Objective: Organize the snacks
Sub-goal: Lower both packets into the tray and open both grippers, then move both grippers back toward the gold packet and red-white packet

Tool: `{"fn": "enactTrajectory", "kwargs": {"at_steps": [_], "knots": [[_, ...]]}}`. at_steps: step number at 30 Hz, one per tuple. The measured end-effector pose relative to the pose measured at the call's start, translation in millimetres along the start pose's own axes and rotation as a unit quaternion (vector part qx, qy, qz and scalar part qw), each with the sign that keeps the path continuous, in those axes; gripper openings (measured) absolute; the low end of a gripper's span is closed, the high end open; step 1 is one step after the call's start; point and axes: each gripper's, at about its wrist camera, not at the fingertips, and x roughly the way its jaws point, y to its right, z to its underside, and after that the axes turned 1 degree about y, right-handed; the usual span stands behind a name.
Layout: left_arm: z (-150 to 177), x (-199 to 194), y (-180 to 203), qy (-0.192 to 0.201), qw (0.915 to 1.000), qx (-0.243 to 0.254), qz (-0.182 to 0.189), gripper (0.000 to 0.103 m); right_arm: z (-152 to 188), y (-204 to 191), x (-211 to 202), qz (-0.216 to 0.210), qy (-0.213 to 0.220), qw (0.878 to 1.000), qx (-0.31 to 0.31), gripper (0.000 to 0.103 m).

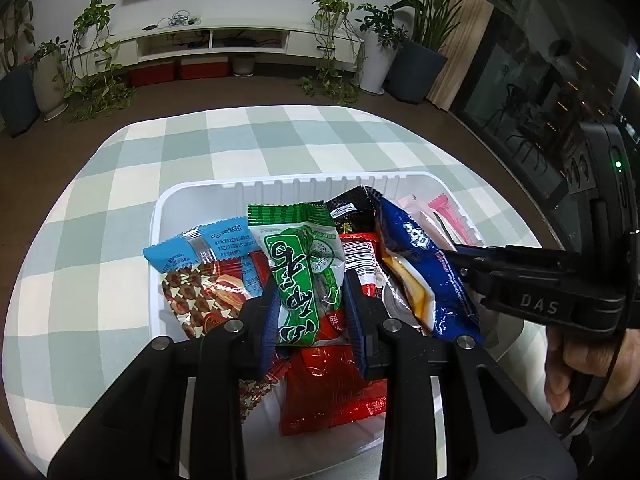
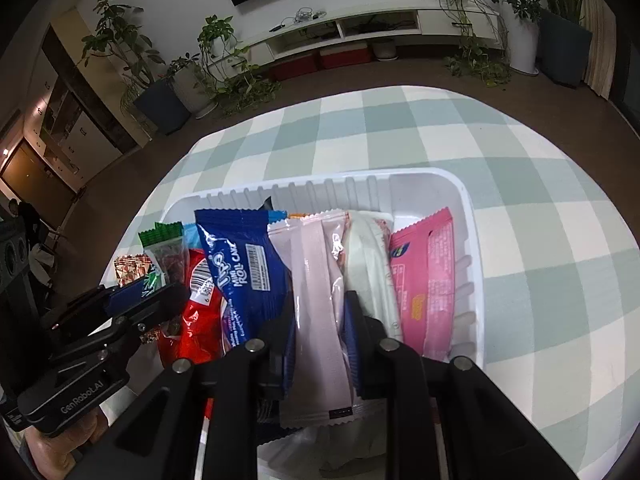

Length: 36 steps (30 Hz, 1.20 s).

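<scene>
White tray [image 1: 160, 216]: left gripper [image 1: 314, 312] jaws clamp green packet [image 1: 308, 272]; right gripper [image 2: 320, 328] jaws clamp pale pink packet [image 2: 316, 300], both upright for filing in rows.

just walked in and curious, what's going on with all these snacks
A person holds tongs in each hand over a white tray of packets on a checked tablecloth. The left tongs grip a green packet; the right tongs grip a pale pink packet. Both packets are still in the tray, among a blue roll cake pack and others.
</scene>
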Motion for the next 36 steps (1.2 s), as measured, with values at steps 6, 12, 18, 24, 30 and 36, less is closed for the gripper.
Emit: {"fn": "enactTrajectory", "kwargs": {"at_steps": [6,12,18,24,30,36], "knots": [[-1,-4,-2,-0.001,0.9999,-0.005,-0.013,0.048,-5,0,-7,-0.004,0.012,1.000,0.009,0.031],[0,-12,-3,0.004,0.9998,-0.010,-0.019,0.051,-9,-3,-21,-0.004,0.027,1.000,0.004,0.034],[4,-34,-2,0.018,0.9994,-0.017,-0.023,0.057,-6,-6,-56,-0.011,0.057,0.998,-0.006,0.045],[21,-70,12,0.039,0.9990,-0.016,-0.015,0.078,12,4,-97,-0.029,0.081,0.996,0.007,0.070],[66,-103,57,0.033,0.9981,0.036,0.037,0.097,62,32,-141,-0.057,0.103,0.992,0.037,0.083],[130,-115,110,-0.028,0.9966,0.039,0.067,0.097,136,66,-165,-0.044,0.096,0.991,0.085,0.085]]}}
